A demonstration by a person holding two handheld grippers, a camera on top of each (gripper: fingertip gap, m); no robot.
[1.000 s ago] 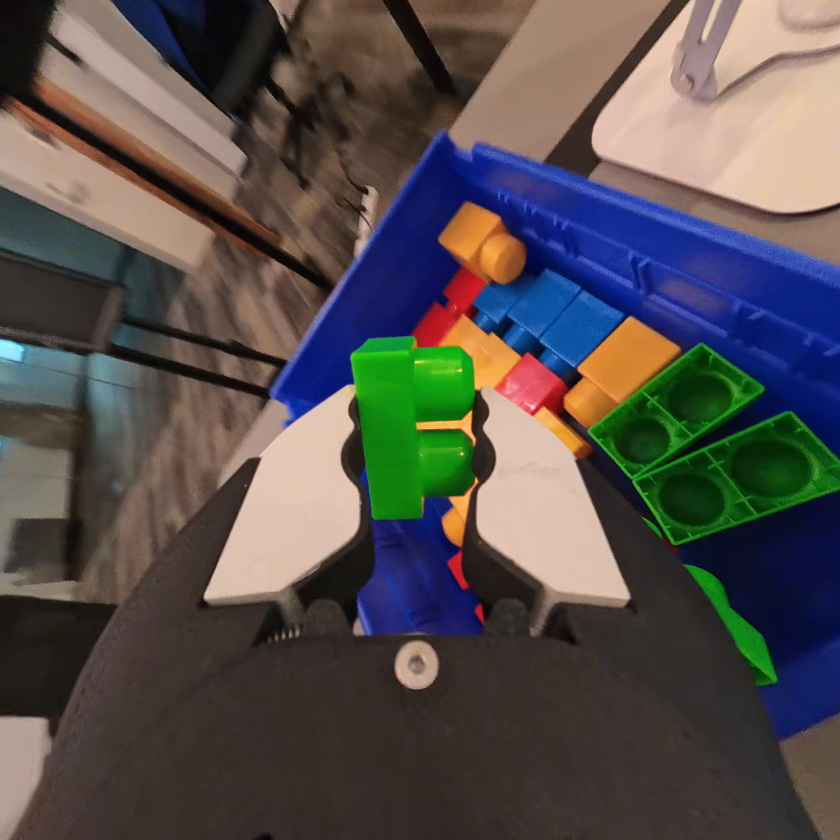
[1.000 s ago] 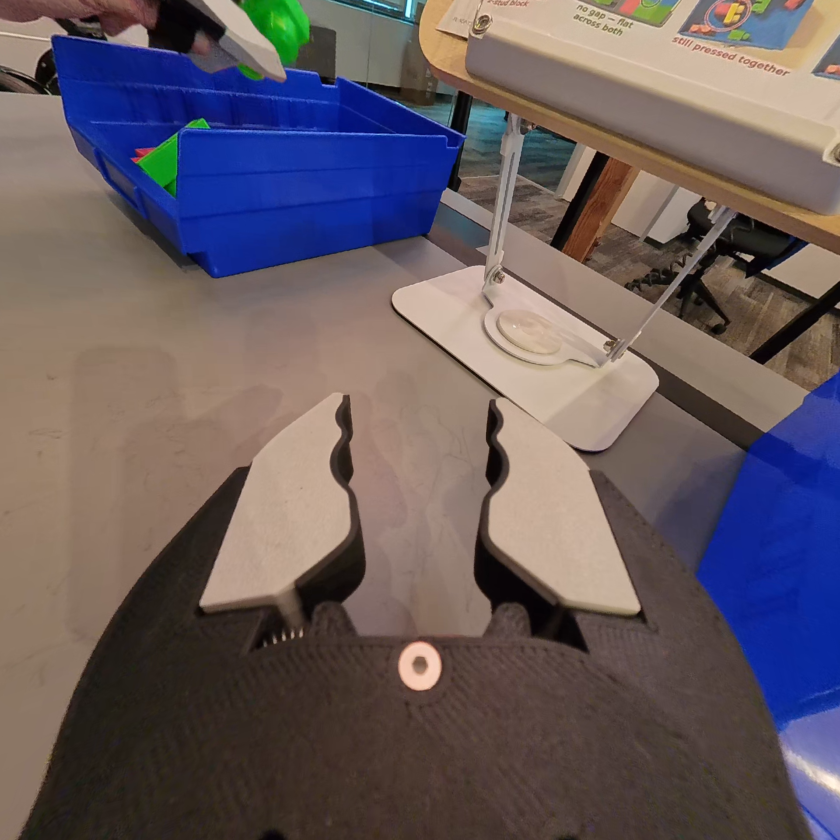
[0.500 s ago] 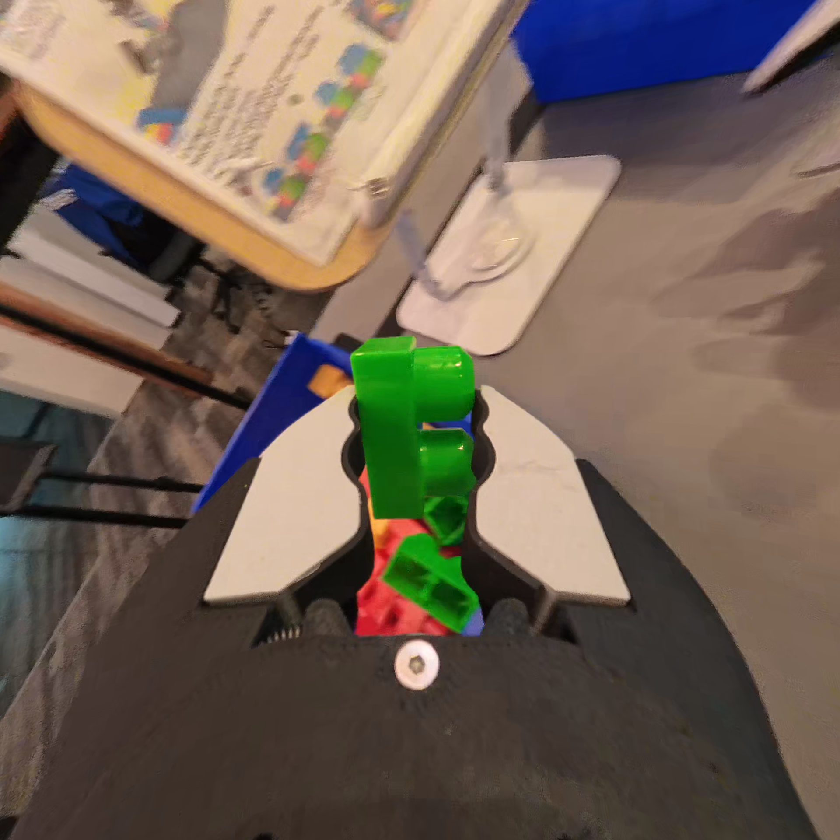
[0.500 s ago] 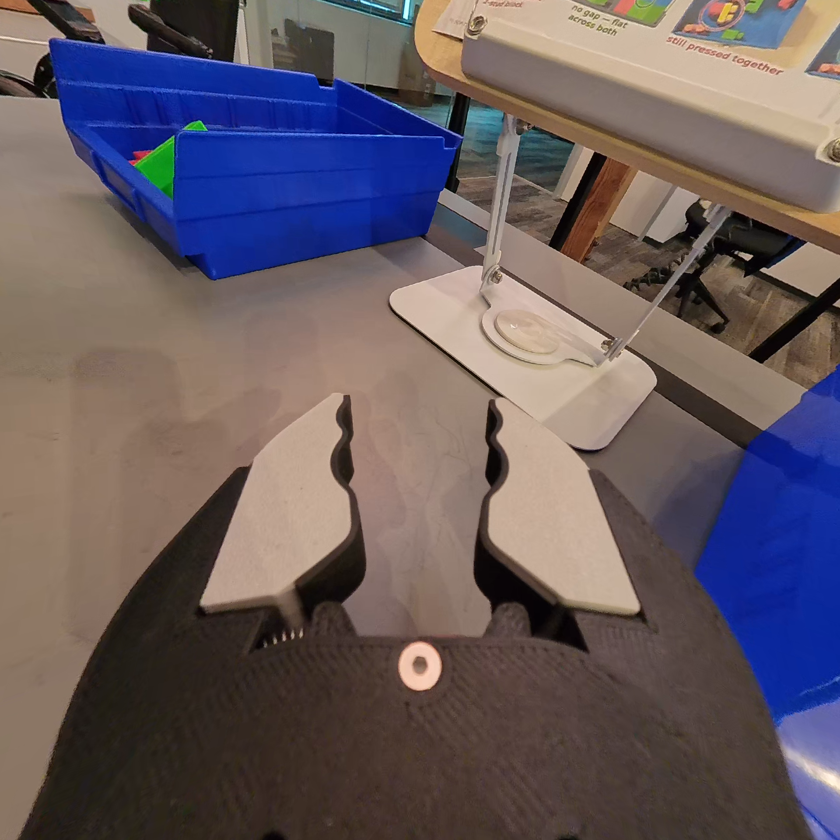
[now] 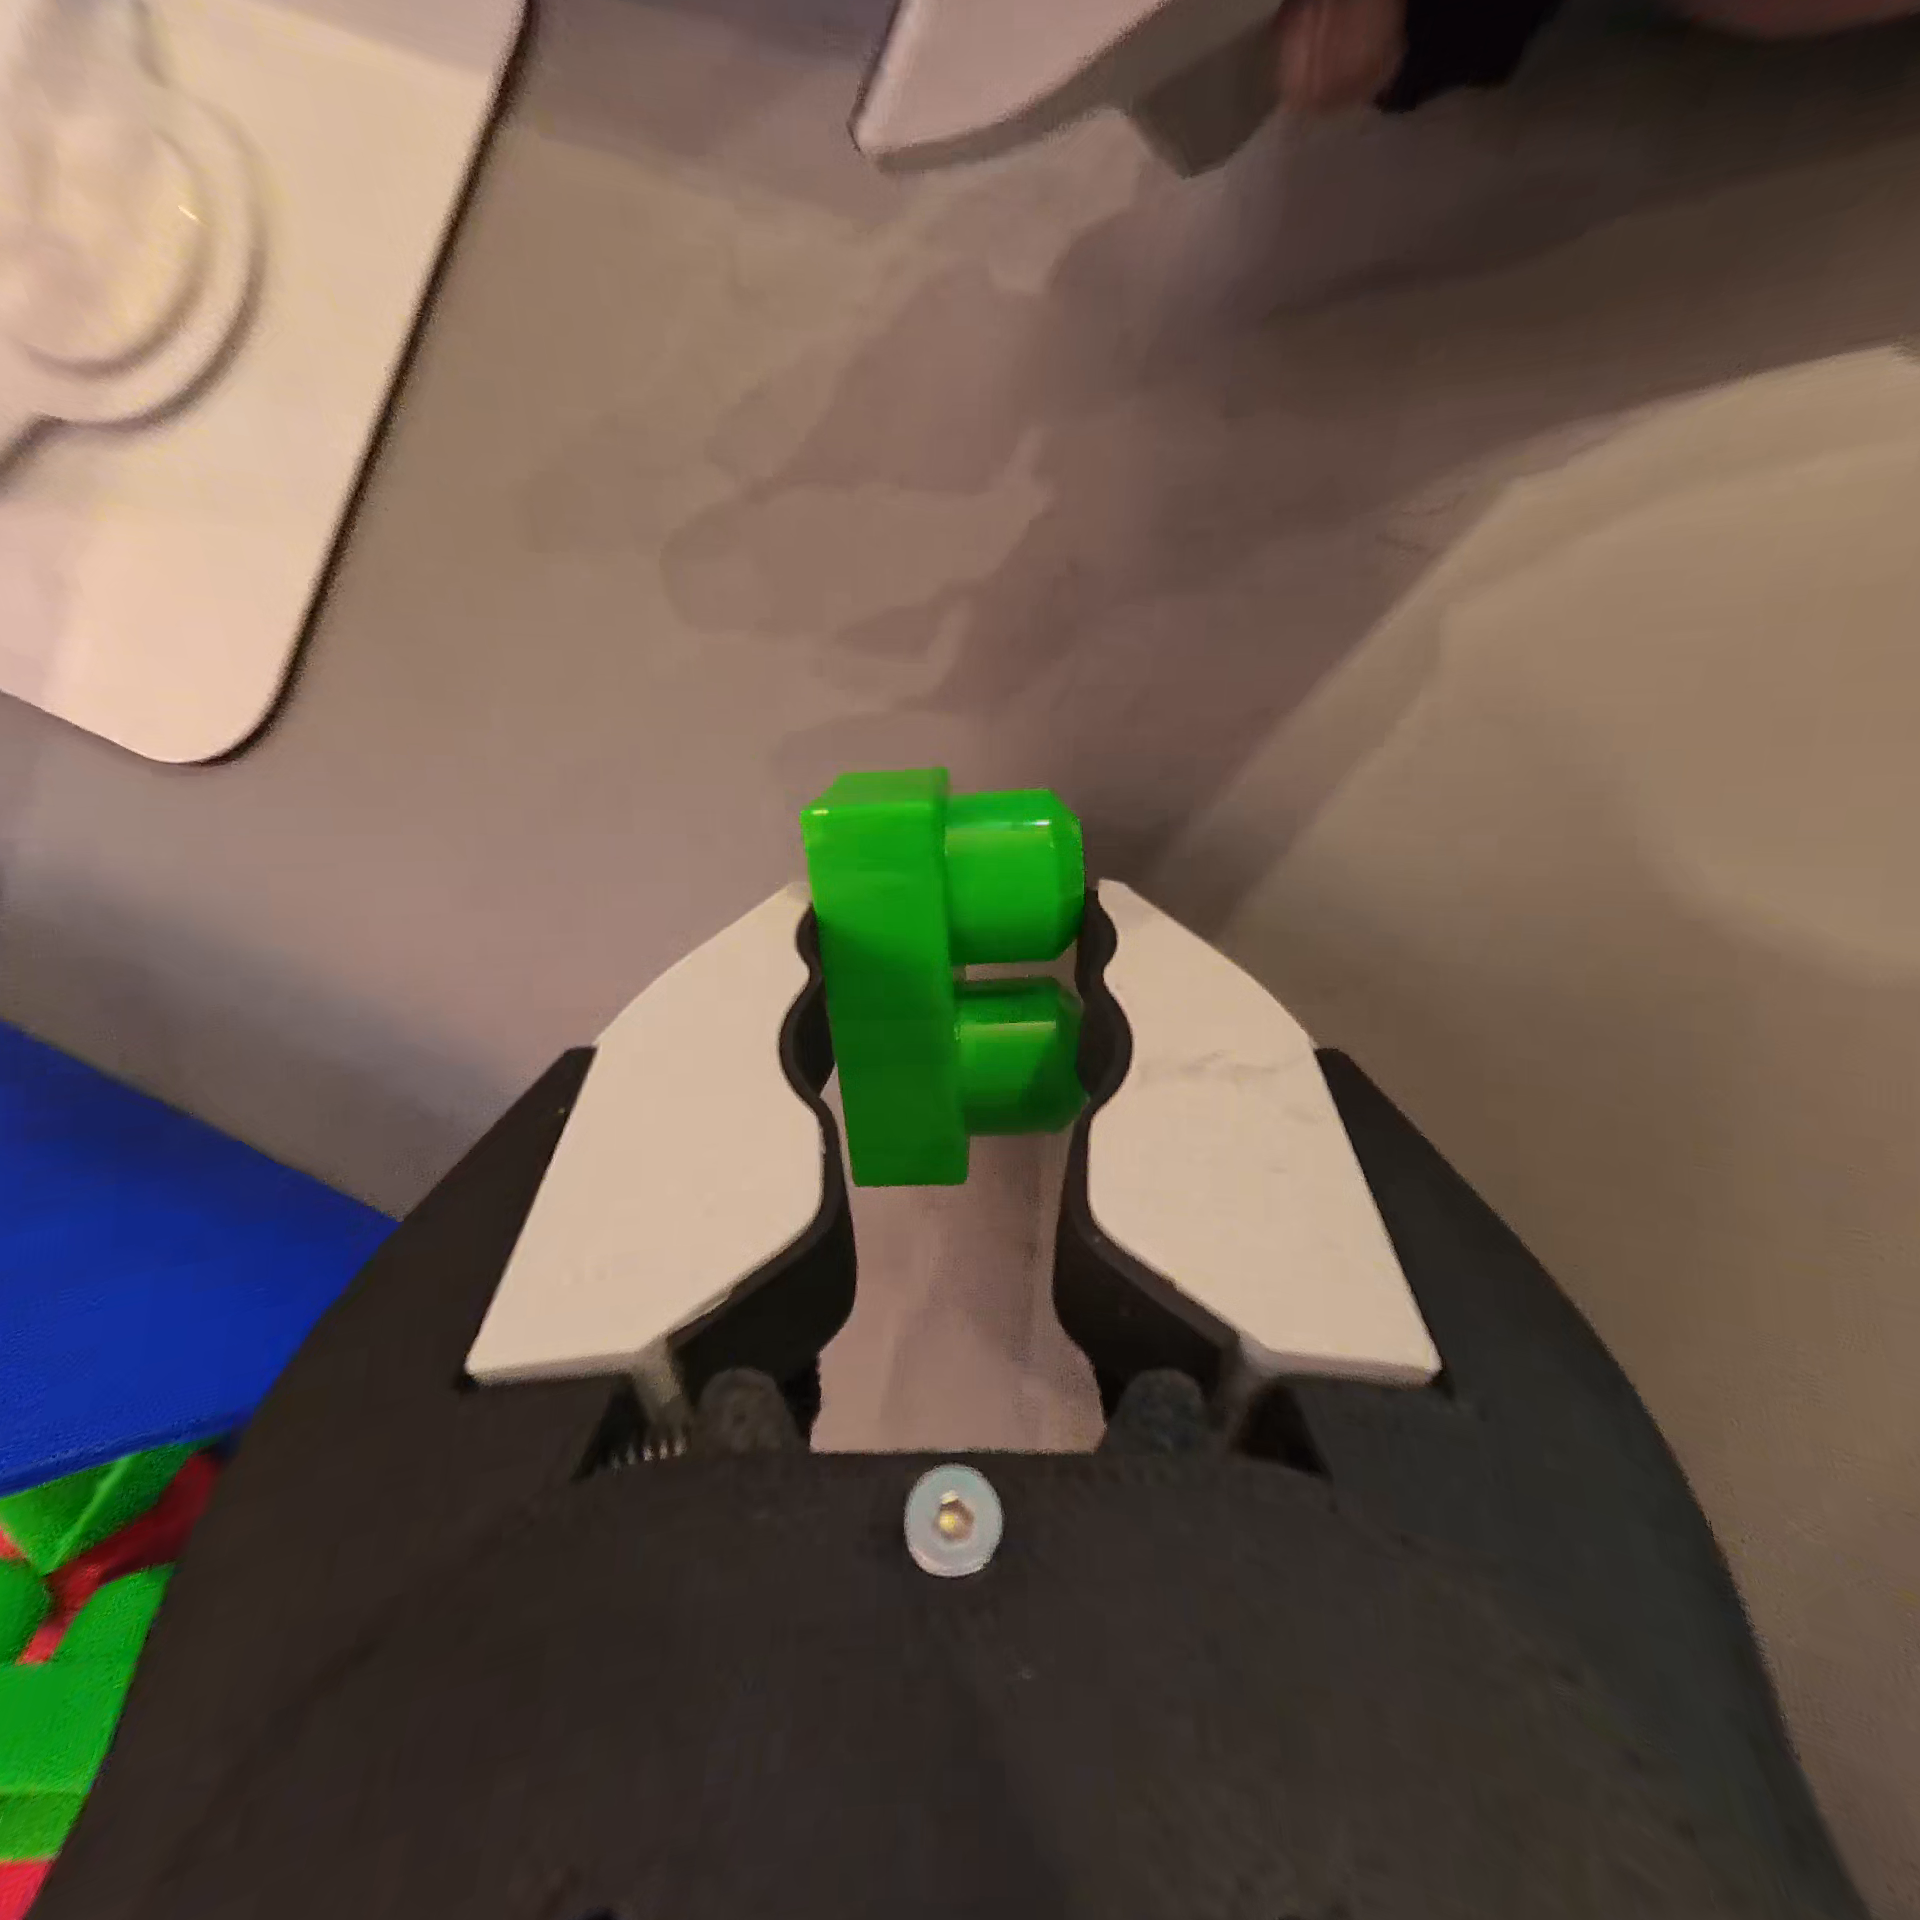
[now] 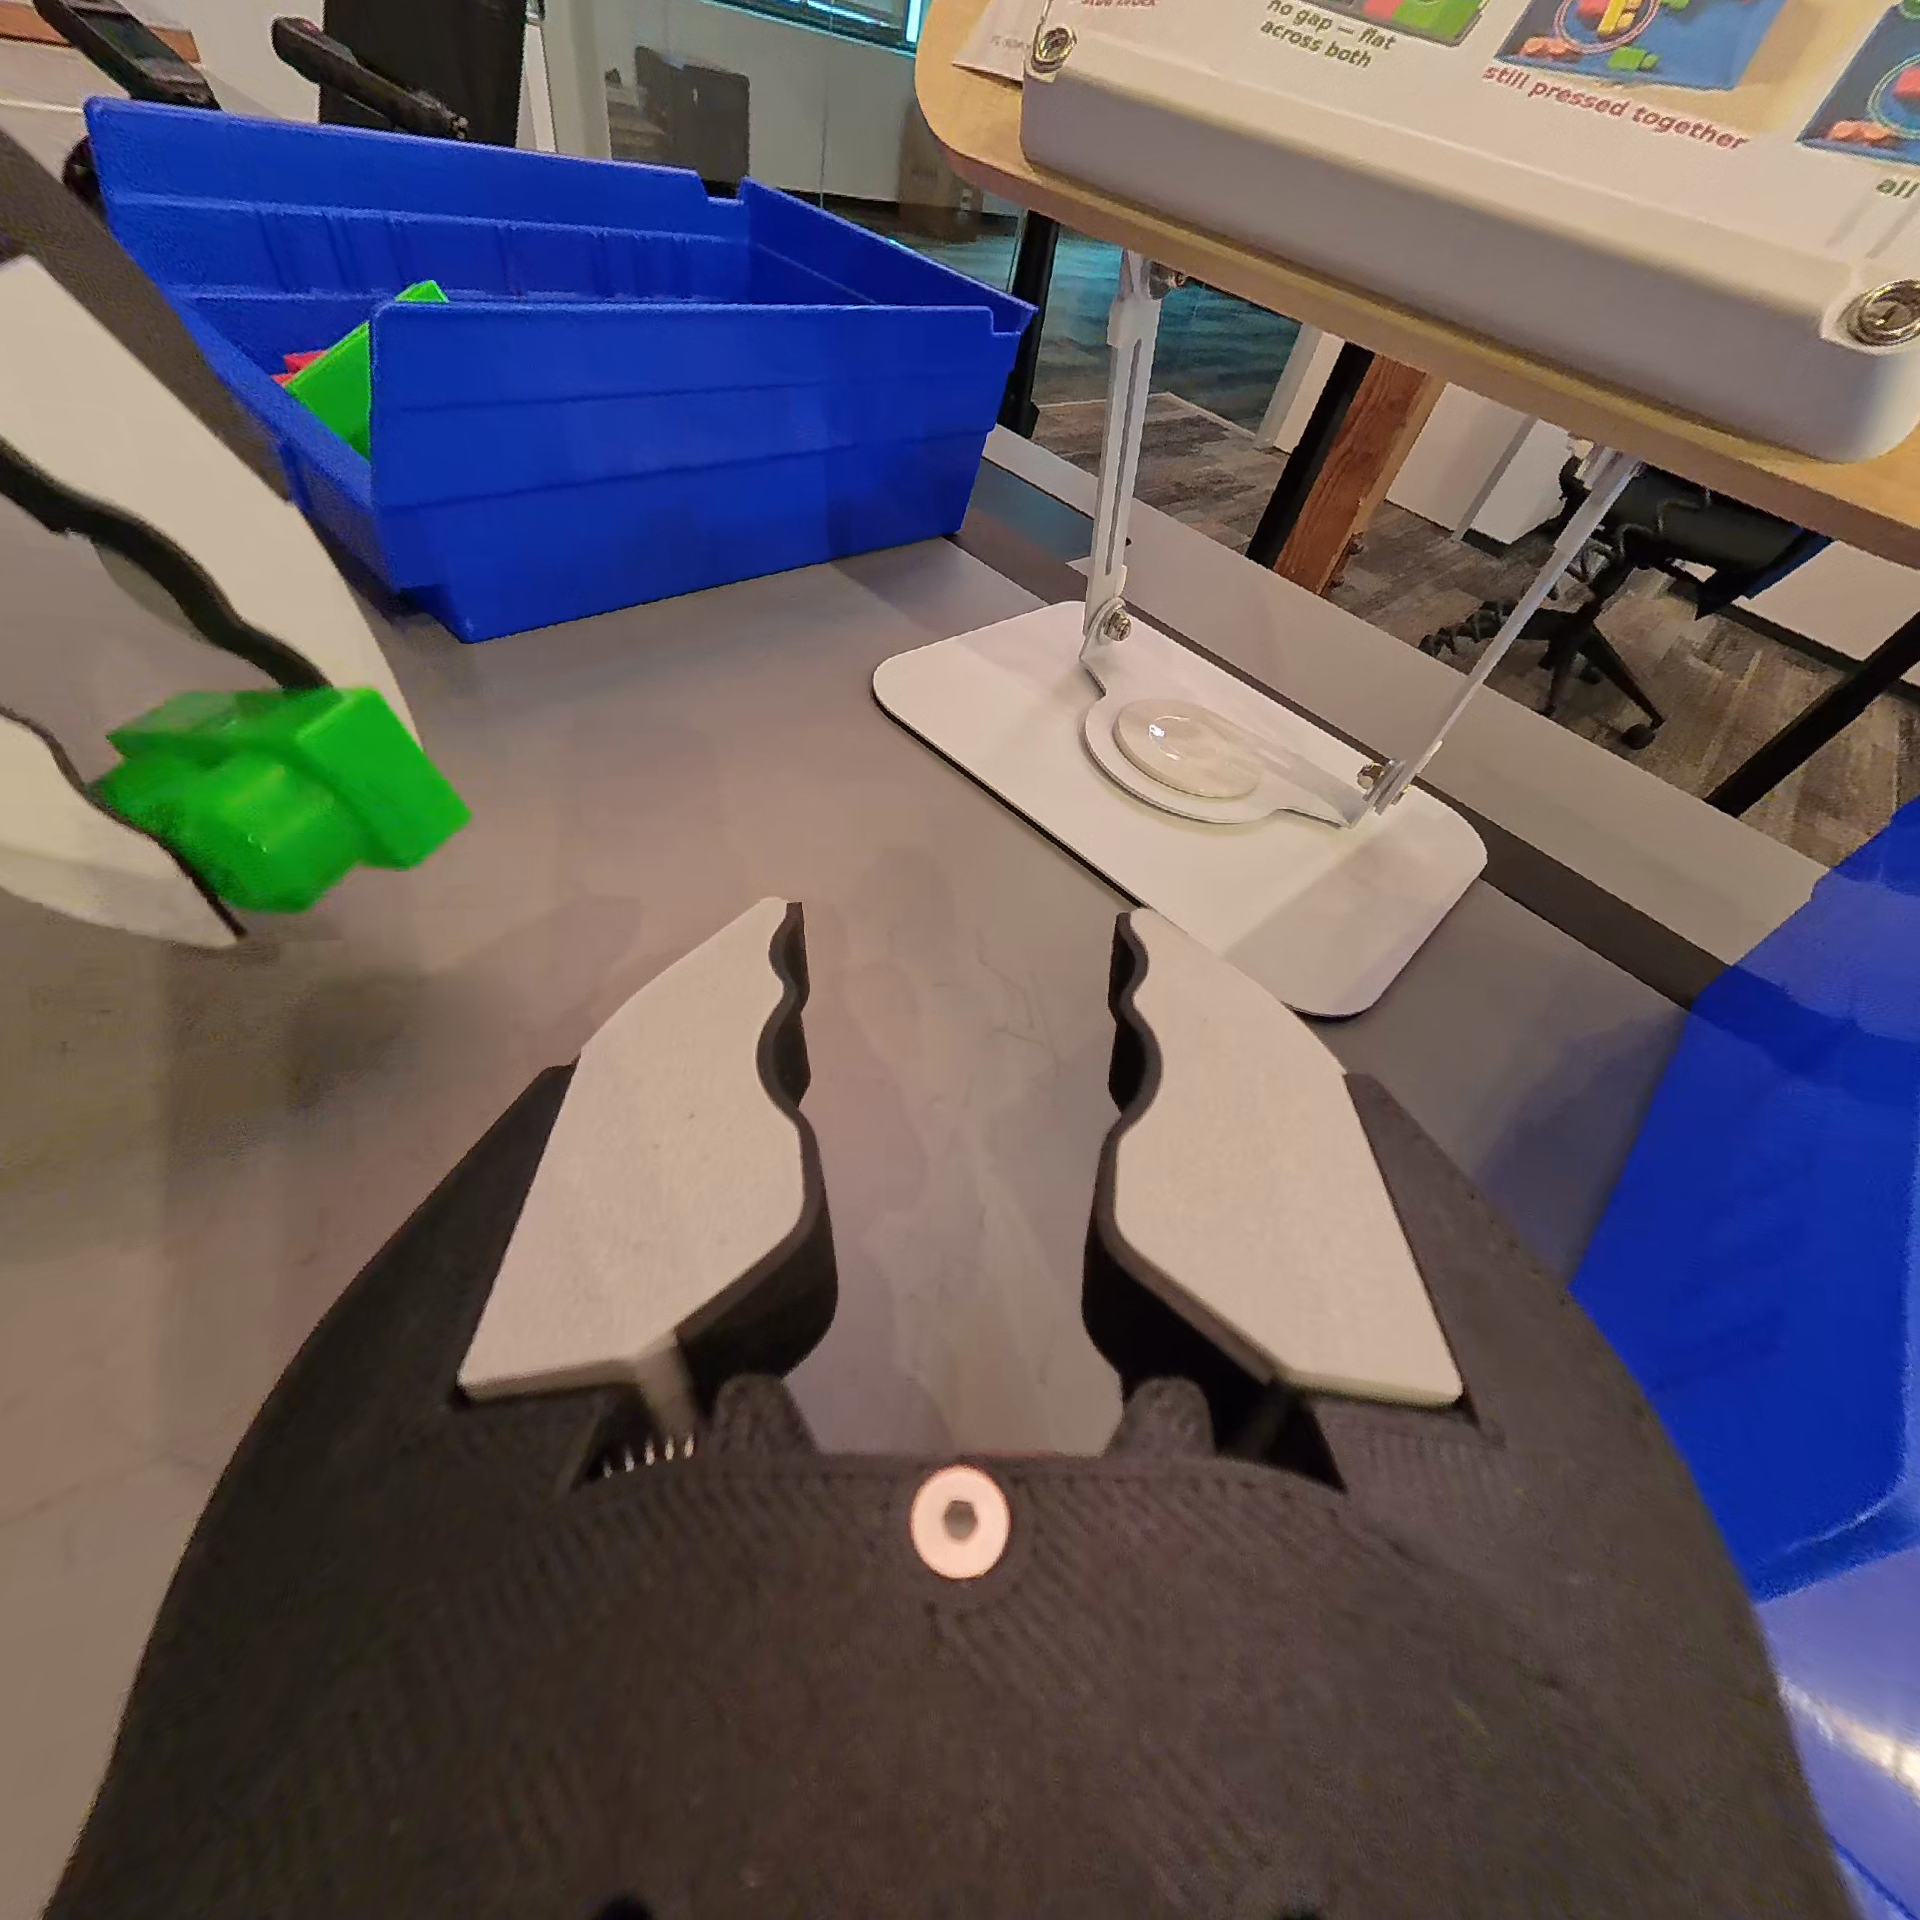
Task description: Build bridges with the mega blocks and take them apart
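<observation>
My left gripper (image 5: 951, 935) is shut on a green two-stud block (image 5: 914, 977), its pads pressing the block's flat base and its stud tips. It holds the block above the grey table (image 5: 1039, 520). The same block (image 6: 281, 795) and left gripper show at the left edge of the right wrist view. My right gripper (image 6: 956, 935) is open and empty, low over the table (image 6: 623, 790). One of its fingers (image 5: 987, 83) shows at the top of the left wrist view. The blue bin (image 6: 644, 457) with green and red blocks stands at the back left.
A white stand base (image 6: 1195, 790) carries an instruction board (image 6: 1455, 187) at the right; the base also shows in the left wrist view (image 5: 208, 416). A second blue bin wall (image 6: 1787, 1195) is close on the right. The first bin's corner (image 5: 125, 1247) lies at lower left.
My left gripper carried the green block out of the blue bin and across to the table in front of my right gripper. The right gripper stayed still and open.
</observation>
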